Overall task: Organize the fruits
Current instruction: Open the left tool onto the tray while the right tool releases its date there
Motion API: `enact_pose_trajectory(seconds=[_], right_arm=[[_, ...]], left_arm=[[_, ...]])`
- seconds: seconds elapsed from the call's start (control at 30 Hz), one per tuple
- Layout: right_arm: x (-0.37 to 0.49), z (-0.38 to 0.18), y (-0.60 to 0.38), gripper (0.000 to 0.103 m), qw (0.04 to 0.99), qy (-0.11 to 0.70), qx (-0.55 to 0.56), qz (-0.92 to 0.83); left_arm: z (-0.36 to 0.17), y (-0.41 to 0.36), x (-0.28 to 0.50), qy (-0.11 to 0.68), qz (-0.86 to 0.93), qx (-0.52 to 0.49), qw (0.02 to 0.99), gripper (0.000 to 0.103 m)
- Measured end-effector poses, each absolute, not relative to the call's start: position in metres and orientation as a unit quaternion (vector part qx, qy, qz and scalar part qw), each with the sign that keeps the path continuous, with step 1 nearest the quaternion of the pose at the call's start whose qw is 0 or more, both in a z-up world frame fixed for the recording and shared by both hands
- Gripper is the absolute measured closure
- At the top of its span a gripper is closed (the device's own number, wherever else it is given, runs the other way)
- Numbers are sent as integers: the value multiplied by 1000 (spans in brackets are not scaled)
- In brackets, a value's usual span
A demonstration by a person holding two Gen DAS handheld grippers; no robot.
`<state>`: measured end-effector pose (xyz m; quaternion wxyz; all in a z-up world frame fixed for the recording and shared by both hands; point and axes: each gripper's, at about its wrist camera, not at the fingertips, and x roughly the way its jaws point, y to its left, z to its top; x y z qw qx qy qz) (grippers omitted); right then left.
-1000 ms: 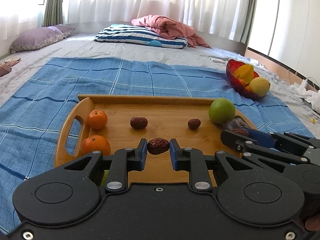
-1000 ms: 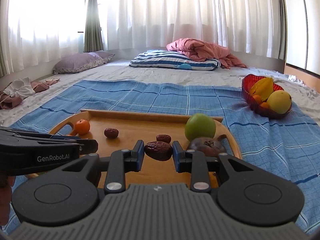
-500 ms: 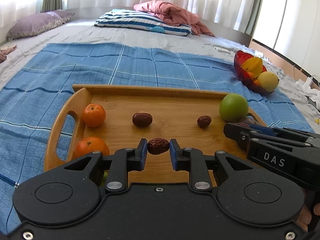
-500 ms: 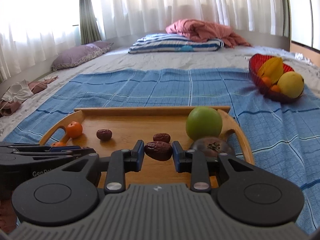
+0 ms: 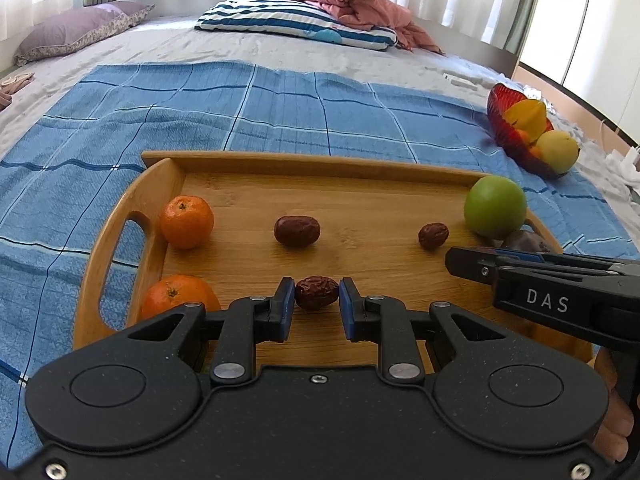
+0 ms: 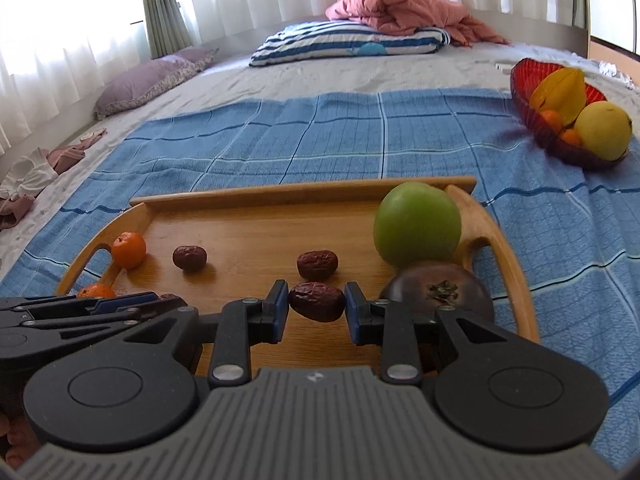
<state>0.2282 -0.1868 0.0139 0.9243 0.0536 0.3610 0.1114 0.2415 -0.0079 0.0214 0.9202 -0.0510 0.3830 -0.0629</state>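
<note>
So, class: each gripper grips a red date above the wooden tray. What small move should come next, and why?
Probably lift both dates: the left gripper and right gripper are already shut on a date each, and the red fruit bowl sits beyond the wooden tray.

both wrist views look low, close, forward across one shared wooden tray (image 5: 160, 184)

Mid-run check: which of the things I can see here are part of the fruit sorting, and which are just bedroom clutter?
Part of the job:
wooden tray
two tangerines
loose dates
date in left claw
date in right claw
green apple
dark persimmon
red fruit bowl

Just lying about:
blue checked blanket
striped pillow
pink quilt
purple cushion
</note>
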Motion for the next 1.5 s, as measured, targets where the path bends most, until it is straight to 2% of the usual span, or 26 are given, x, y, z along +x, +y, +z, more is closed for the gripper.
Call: enact_pose_trajectory(seconds=[0.33,0.7,1.27,1.5], right_arm=[[235,12,-177,66,918,378,36,110],[256,17,-167,65,894,438,30,88],[265,17,-159,64,881,469,17,67],[268,17,-156,61,878,475,14,64]], left_arm=[[21,-13,246,384,-70,-41,920,80],[22,-14,260,412,-87,-42,906,80],[23,-14,259,413,-86,-46,905,80],[23,-12,259,413,-86,-48,905,75]])
